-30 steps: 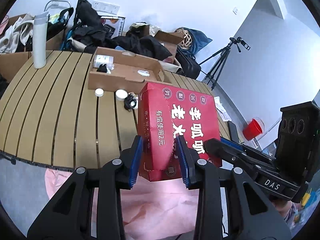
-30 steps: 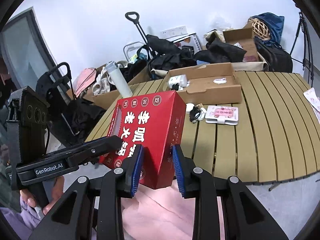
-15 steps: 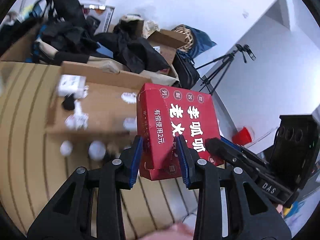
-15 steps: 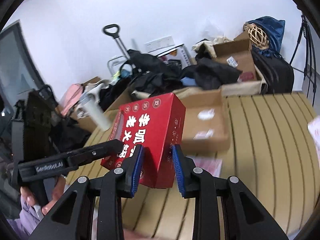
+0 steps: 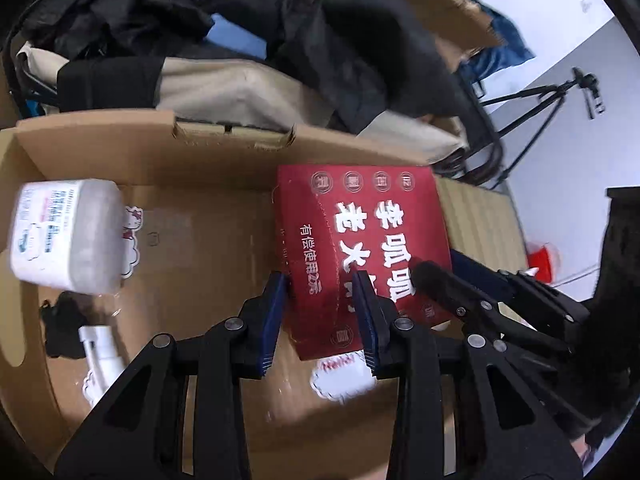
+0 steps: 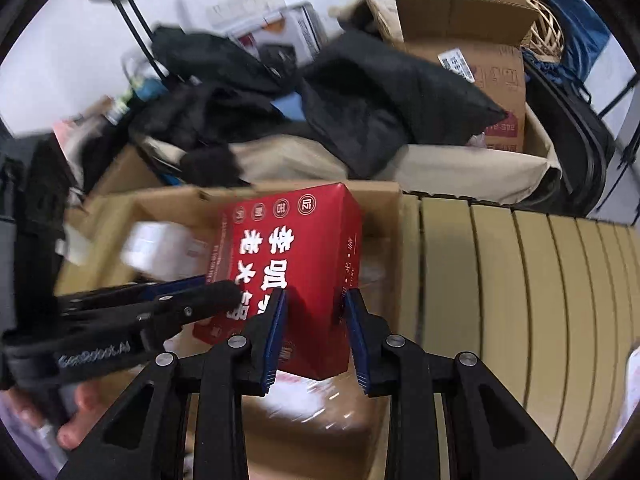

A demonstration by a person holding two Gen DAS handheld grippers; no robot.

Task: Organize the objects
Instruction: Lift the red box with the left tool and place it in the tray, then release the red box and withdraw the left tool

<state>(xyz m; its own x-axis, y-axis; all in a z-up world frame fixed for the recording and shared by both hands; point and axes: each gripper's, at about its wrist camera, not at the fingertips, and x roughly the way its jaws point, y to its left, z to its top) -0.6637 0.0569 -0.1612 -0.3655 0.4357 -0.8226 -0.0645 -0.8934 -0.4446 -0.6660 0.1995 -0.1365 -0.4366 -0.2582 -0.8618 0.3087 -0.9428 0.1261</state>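
You have the red box [image 5: 360, 240] pinched from both sides: your left tool [image 5: 320, 320] is clamped on its near left corner, and your right tool [image 6: 314, 332] is clamped on its near right corner. Two grips make sense here, since the box is wide and would likely twist in a single pinch. Holding it by the near end also leaves the far end free to go down first.

The red box hangs directly ahead of both tools, over the open cardboard box [image 5: 224, 152], at the right end of its floor as your left tool sees it. Whether its underside already touches the cardboard cannot be told; the frames are blurred.

Inside the cardboard box, left of your left tool, lies a white bottle [image 5: 66, 236] on its side, with a small black item [image 5: 60, 328] and a white tube [image 5: 102, 356] nearer to you. A white sticker-like card [image 5: 340, 380] lies just below the red box, between the tools. To the right of your right tool the slatted bench [image 6: 520, 300] runs on. The spot under the red box looks free, so lowering it there seems the aim.
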